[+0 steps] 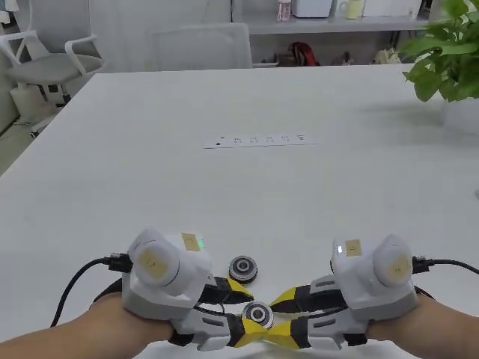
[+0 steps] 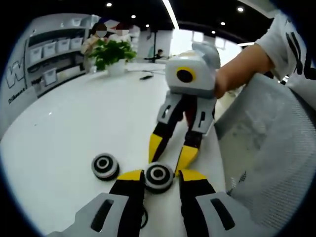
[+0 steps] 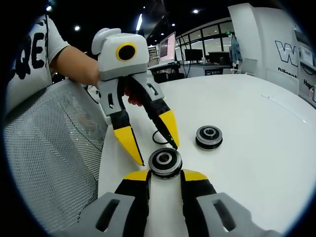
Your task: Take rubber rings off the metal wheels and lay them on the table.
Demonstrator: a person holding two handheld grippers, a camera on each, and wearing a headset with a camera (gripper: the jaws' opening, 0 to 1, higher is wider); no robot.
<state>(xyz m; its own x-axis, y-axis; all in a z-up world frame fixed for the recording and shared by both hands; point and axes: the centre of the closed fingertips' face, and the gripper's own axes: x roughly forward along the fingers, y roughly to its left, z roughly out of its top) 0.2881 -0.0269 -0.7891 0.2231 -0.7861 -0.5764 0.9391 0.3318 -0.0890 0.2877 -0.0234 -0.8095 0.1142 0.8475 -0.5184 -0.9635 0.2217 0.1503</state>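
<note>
A small metal wheel [image 1: 257, 314] with a black rubber ring lies flat on the white table [image 1: 247, 194] near its front edge. All four yellow fingertips surround it. My left gripper [image 1: 242, 310] comes in from the left and my right gripper [image 1: 279, 318] from the right. Both are open, their tips close beside the wheel. In the left gripper view the wheel [image 2: 158, 177] sits between my own tips [image 2: 161, 176], and the right gripper [image 2: 168, 160] faces me. In the right gripper view the wheel [image 3: 165, 163] sits at my tips [image 3: 165, 176], with the left gripper [image 3: 157, 148] opposite. A second ringed wheel [image 1: 243, 267] [image 2: 105, 166] [image 3: 209, 137] lies close behind.
A white power strip [image 1: 258, 140] lies mid-table. A potted plant [image 1: 445, 52] stands at the far right corner. Chairs [image 1: 45, 60] and shelves stand beyond the far edge. A mesh chair back [image 3: 54, 163] is near the front edge.
</note>
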